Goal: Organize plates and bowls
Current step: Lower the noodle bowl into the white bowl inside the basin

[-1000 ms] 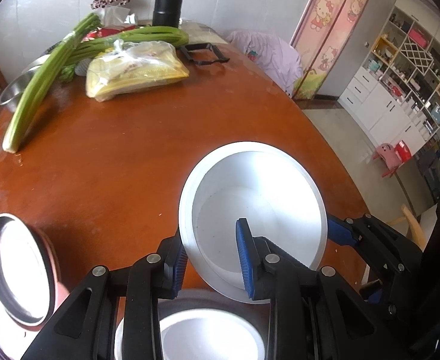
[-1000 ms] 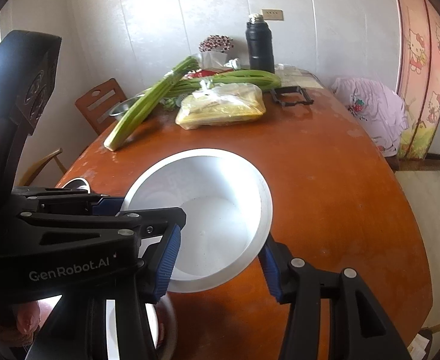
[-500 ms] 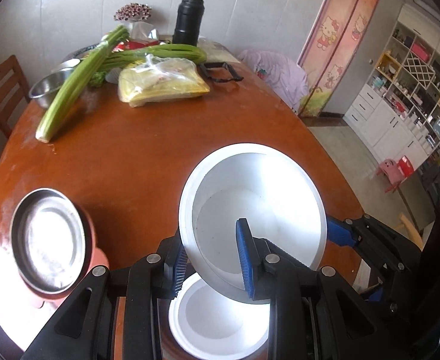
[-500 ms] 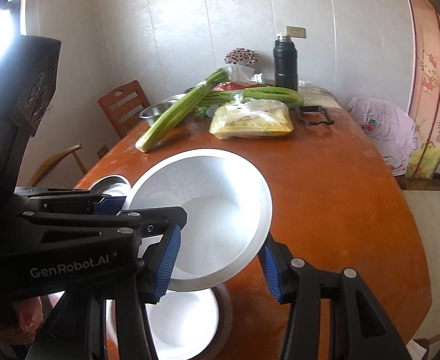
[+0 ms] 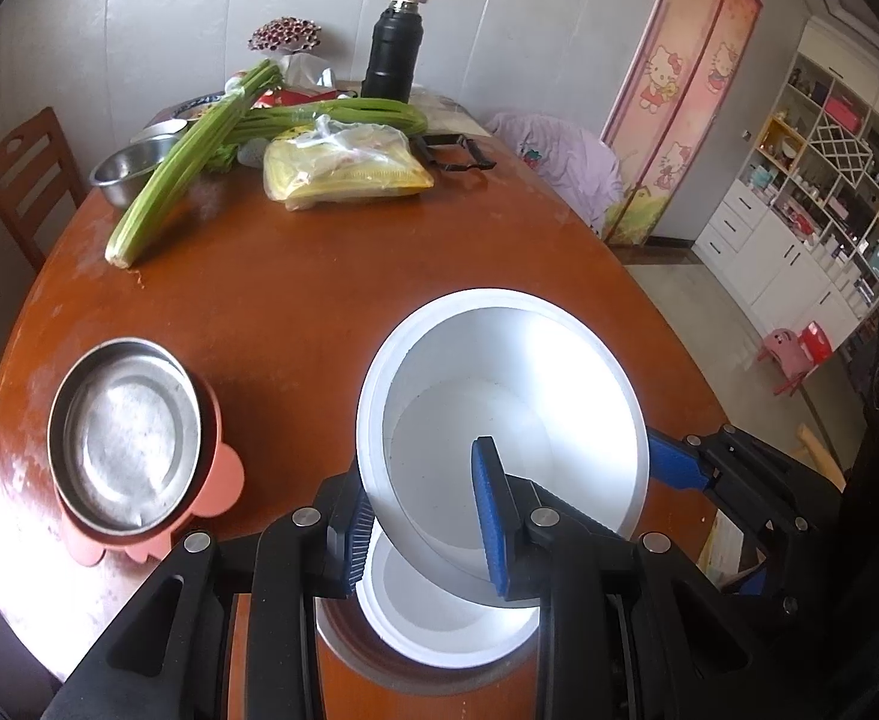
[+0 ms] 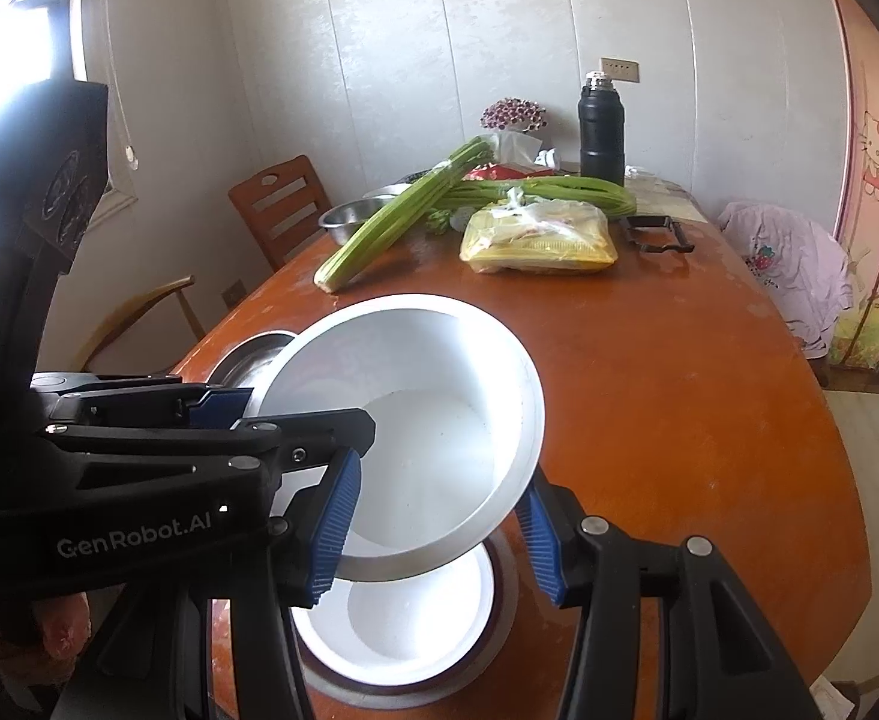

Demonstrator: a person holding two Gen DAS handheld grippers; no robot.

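My left gripper (image 5: 421,525) is shut on the near rim of a white bowl (image 5: 499,414), held tilted above the table. My right gripper (image 6: 439,531) is wide around the same white bowl (image 6: 415,414), with one pad on each side; contact with the bowl cannot be told. Below the held bowl a second white bowl (image 5: 439,612) sits inside a steel-rimmed dish (image 6: 415,681) on the table. A steel bowl (image 5: 124,435) rests on a pink plate (image 5: 211,492) at the left.
The brown table (image 5: 295,276) holds celery (image 5: 187,156), a bagged yellow package (image 5: 343,171), a steel basin (image 5: 121,171), a black flask (image 5: 391,54) and a black handle (image 5: 451,153) at its far end. A wooden chair (image 5: 19,180) stands at the left.
Both grippers have lifted the white bowl higher and drawn back. The second white bowl and the steel bowl on the pink plate have come further into view.
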